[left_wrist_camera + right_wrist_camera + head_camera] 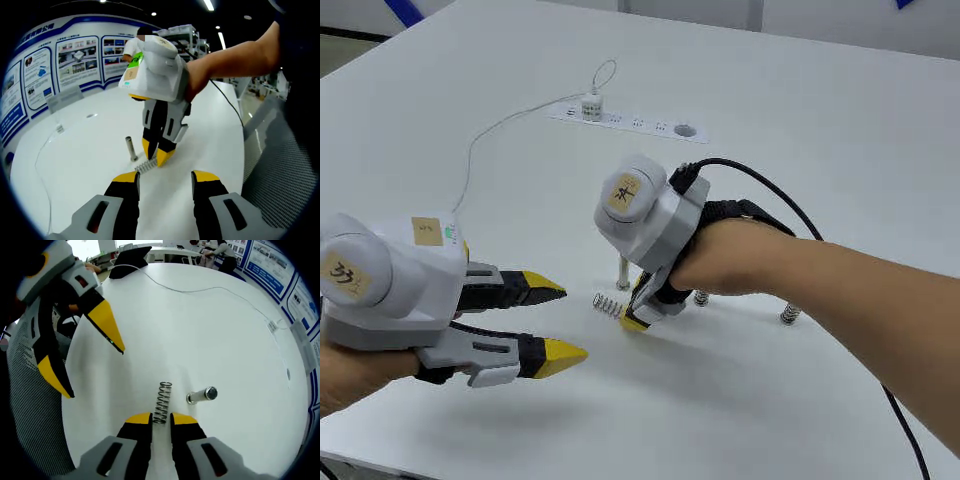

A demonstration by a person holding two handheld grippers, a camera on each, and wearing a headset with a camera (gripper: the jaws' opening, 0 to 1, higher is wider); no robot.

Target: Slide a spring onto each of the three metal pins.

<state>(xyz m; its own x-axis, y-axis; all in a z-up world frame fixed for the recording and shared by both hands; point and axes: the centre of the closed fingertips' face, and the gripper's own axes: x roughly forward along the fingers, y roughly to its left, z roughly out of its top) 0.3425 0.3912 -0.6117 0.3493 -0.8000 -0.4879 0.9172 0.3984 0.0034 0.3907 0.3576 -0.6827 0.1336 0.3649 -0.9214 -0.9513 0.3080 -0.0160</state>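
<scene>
the right gripper (636,318) tips down to the table (770,90), jaws drawn nearly together on one end of the spring (162,402), which lies flat just beside the bare pin (202,395); holding it by the end likely leaves the other end free to go over the pin's top. the left gripper (558,320) hovers near, jaws wide apart and empty, probably keeping clear. another pin (789,314), by the forearm, seems to carry a spring already.
</scene>
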